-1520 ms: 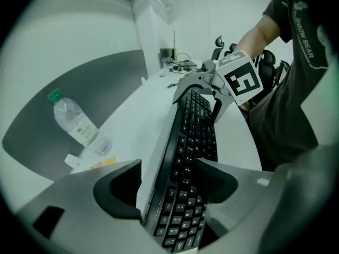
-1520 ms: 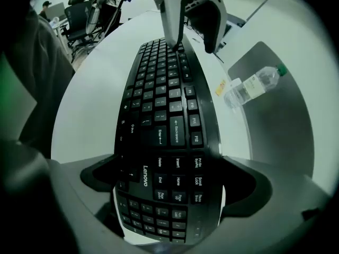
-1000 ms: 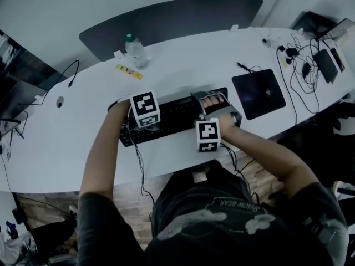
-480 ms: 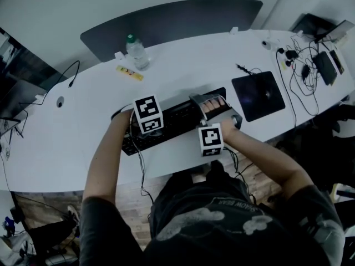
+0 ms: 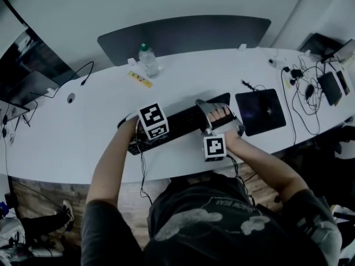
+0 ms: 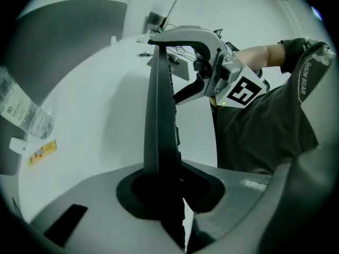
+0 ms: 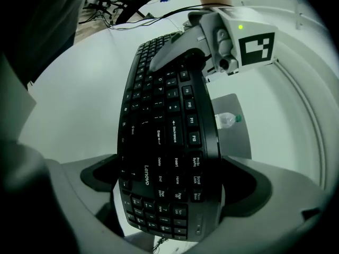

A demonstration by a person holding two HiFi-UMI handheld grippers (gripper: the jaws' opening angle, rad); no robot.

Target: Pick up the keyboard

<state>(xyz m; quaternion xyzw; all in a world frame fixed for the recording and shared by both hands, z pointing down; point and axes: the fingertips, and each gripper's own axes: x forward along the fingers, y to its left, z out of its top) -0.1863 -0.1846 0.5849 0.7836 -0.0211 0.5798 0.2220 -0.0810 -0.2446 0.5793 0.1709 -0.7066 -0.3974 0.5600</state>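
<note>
Fingers (image 6: 90, 200) of left gripper (image 6: 168, 192) closing on keyboard (image 6: 159, 120), pinching its left end through the thickness. Board seen edge-on there, running straight away from the pads. From the right gripper view, one grey finger (image 7: 172, 52) laid across the far keys, marker cube just behind it.

Fingers (image 7: 286, 194) of right gripper (image 7: 175, 192) spread wide but clamped on the number-pad end, one pad against each long edge, key face turned to the camera.

From the head view:
- Keyboard (image 5: 180, 123) black, slanting across the near half of the white table (image 5: 83, 143), left end nearer the person.
- Left gripper (image 5: 143, 137) at one end, right gripper (image 5: 213, 115) at the other, a bare forearm behind each.
- Cannot tell whether the board rests on the table or hangs just clear of it.

Mouse pad (image 5: 259, 111) dark, flat, just beside the keyboard's right end, not touching. Bottle (image 5: 148, 60) upright near the far edge, well apart from the board. Yellow strip (image 5: 140, 79) lying flat near the bottle. Cables (image 5: 305, 87) tangled at the table's right end. Dark panel (image 5: 183, 35) standing behind the far edge.
</note>
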